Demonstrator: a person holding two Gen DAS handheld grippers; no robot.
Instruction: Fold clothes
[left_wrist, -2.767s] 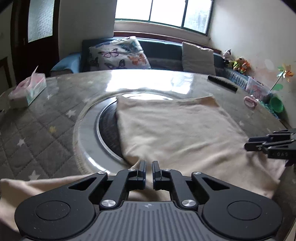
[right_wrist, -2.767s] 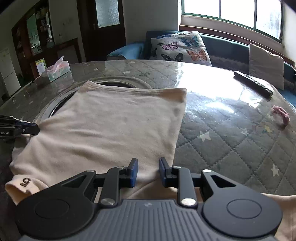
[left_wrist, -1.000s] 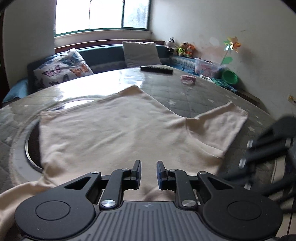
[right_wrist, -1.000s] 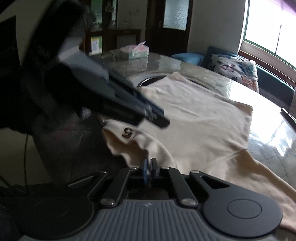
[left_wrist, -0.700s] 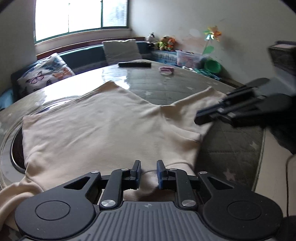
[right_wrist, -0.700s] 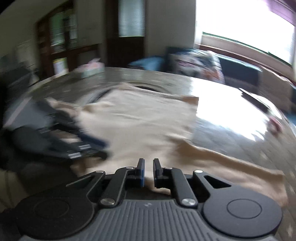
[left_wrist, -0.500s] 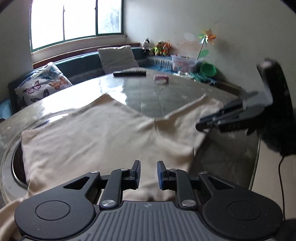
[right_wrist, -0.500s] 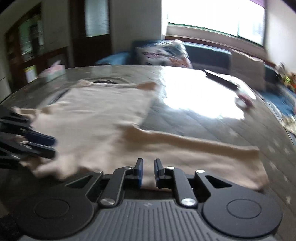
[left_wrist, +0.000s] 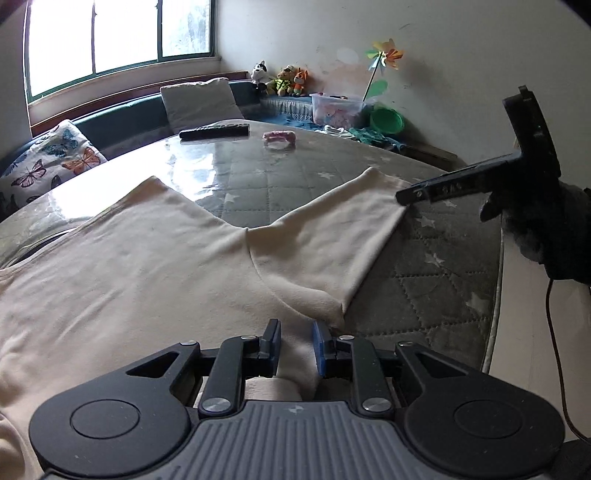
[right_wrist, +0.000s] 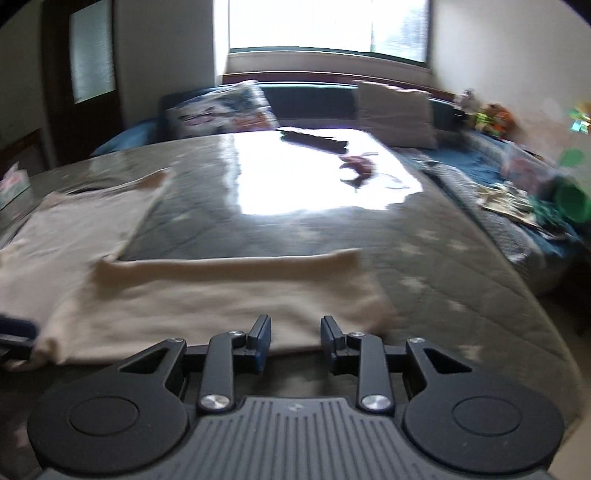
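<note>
So the cream sweatshirt (left_wrist: 147, 266) is spread flat over the round table (left_wrist: 424, 280), the one with the grey quilted star cover under a shiny clear sheet. In the left wrist view the body fills the 9 o'clock side and one sleeve (left_wrist: 332, 236) runs out toward 2 o'clock, lying flat.

The left gripper (left_wrist: 295, 345) sits low at the near hem with a fold of the cream fabric between its jaws. They're only a bit apart, and I honestly can't tell if the pads are pinching the cloth or just sitting around it.

The right gripper (right_wrist: 294, 341) is at the near edge of that sleeve (right_wrist: 229, 295), jaws parted and just been opening, nothing gripped; the cloth edge lies just past the tips. That view is smeared with motion blur. From the left camera you see the right gripper's (left_wrist: 406, 195) tips at 2 o'clock, right at the sleeve's cuff end, held in a dark gloved hand (left_wrist: 543, 229).

Stuff on the far side of the table, well clear of the shirt: a black remote (left_wrist: 214, 131) at 12 o'clock and a small pink thing (left_wrist: 279, 137) just beside it. Past the table there's a bench with a butterfly cushion (left_wrist: 55, 162), a plain cushion (left_wrist: 199, 99), some plush toys (left_wrist: 284, 81), a pinwheel (left_wrist: 384, 59) and a green bowl (left_wrist: 386, 120).
</note>
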